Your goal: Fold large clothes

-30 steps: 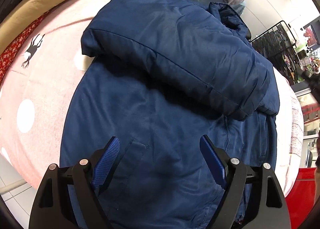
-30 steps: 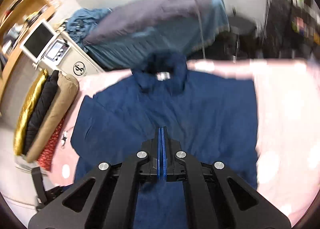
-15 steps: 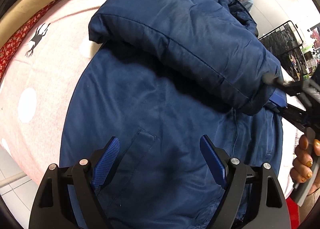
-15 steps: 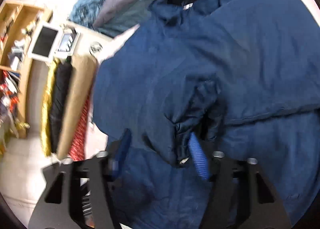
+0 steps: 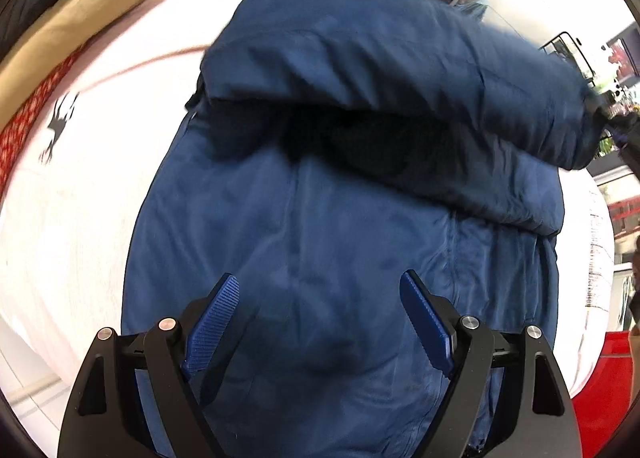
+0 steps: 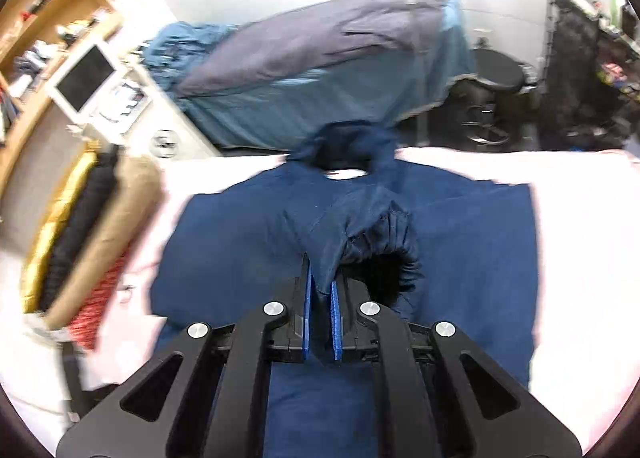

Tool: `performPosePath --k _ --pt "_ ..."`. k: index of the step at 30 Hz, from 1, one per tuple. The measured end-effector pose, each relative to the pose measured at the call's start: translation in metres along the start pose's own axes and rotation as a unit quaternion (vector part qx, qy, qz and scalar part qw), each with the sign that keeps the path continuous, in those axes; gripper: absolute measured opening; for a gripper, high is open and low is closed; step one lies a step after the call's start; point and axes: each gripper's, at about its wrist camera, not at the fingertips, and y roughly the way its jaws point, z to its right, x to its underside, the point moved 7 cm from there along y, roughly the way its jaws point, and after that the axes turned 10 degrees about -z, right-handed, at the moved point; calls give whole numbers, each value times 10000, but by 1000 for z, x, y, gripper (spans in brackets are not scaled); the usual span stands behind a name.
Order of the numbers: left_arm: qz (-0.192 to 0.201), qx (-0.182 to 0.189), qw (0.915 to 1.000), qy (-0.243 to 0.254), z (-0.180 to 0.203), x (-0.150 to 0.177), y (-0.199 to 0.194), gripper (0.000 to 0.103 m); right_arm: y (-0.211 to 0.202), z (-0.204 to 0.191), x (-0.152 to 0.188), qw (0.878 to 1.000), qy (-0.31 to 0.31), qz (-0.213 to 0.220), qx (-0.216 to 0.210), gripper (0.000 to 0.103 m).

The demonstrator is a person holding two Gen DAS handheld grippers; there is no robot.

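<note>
The navy padded jacket lies spread flat on the pink, white-spotted cover of the tabletop, its soft matte cloth creased. One puffy sleeve is folded across the body. The right tool is clamped on the gathered elastic cuff. The left tool hovers above the hem, ribbed blue pads wide apart, holding nothing.

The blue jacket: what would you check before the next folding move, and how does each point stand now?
1. Right gripper fingers clamp the sleeve cuff: ok.
2. Left gripper open, nothing between its fingers: ok.
3. Jacket body lies flat on the pink cover: ok.
4. Sleeve lies across the chest: ok.
5. Collar flat: not ok, it stands bunched.
6. Hem edge straight: cannot tell.
</note>
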Motion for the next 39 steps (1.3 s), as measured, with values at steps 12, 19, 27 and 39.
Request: performPosePath --k 12,19,27,39 --pt "251 -537 9946 851 37 -63 -2 81 53 71 65 9912 752 -983 478 38" --pt "490 -661 9905 1105 65 -109 1 86 -2 32 40 9952 -282 23 940 48" --pt "-90 -1256 9800 1543 71 -120 68 94 95 20 66 9781 -1002 -1181 1391 49" --pt "-4 -1519 9775 1466 59 -128 103 98 145 31 63 9701 -844 -1541 1673 52"
